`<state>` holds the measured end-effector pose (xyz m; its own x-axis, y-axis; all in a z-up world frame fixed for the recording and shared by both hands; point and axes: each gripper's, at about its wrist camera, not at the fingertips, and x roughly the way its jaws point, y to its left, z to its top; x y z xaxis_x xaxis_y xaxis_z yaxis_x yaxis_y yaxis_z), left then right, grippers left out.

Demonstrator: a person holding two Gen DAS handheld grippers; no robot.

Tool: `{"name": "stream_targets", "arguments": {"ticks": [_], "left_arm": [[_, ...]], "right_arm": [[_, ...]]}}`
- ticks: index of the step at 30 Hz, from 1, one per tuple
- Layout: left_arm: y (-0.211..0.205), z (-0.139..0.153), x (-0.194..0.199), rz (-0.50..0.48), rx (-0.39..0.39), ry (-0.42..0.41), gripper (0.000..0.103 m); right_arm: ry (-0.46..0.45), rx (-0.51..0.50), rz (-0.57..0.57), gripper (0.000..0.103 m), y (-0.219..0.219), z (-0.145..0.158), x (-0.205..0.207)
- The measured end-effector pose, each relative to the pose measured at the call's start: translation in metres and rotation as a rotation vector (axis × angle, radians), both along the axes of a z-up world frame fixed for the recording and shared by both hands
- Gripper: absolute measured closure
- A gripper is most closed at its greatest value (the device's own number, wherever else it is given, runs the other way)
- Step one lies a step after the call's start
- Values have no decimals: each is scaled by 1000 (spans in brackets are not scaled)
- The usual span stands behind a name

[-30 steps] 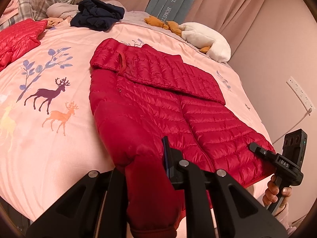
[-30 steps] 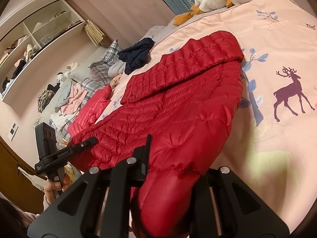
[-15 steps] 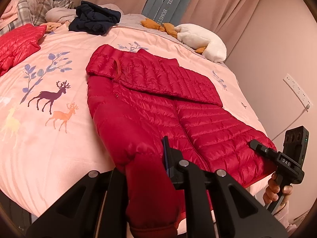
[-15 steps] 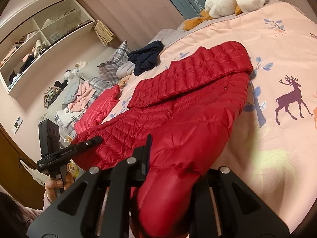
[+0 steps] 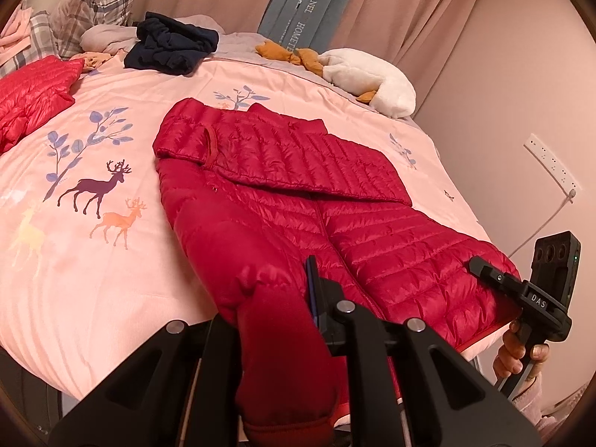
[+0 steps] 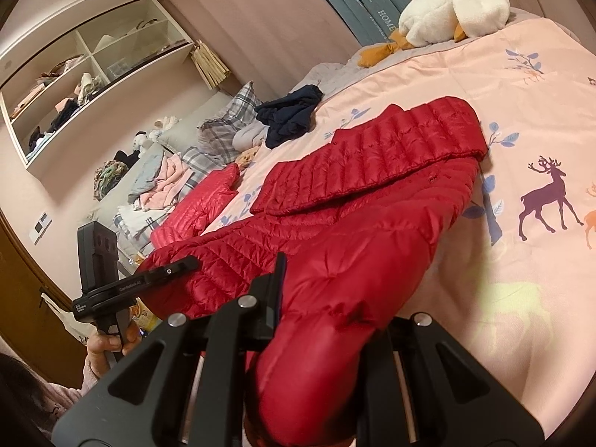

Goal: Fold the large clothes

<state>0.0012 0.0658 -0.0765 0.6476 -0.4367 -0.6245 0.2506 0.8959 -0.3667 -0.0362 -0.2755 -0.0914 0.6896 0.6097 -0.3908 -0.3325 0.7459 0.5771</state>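
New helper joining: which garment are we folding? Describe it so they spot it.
On the pink deer-print bedspread, it is the dark red quilted down jacket spread flat mid-bed, top folded over. Unlike the brighter red padded jacket near the pillows, both grippers clamp its near edge.

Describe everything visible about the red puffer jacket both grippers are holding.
The red puffer jacket is glossy and quilted in narrow horizontal channels, with a centre zip. It lies spread on the pink deer-print bedspread, its far part folded back over the body, a small hanging loop showing at the fold. The left gripper and the right gripper are each shut on a bunch of its fabric at the near end, at opposite sides; the fabric hangs down between their fingers.
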Motion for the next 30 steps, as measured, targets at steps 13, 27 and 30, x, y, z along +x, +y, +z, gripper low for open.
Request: {"name": "stream_targets", "arguments": {"ticks": [13, 27, 30], "left_arm": [[1, 9, -9, -11, 0, -23, 91], [2, 17, -17, -14, -2, -44, 91], [3, 18, -18, -15, 0, -49, 91]], "right_arm": [[-35, 15, 11, 89, -7, 8, -10], [-72, 31, 25, 89, -12, 18, -19], [-79, 34, 27, 89, -14, 19, -19]]}}
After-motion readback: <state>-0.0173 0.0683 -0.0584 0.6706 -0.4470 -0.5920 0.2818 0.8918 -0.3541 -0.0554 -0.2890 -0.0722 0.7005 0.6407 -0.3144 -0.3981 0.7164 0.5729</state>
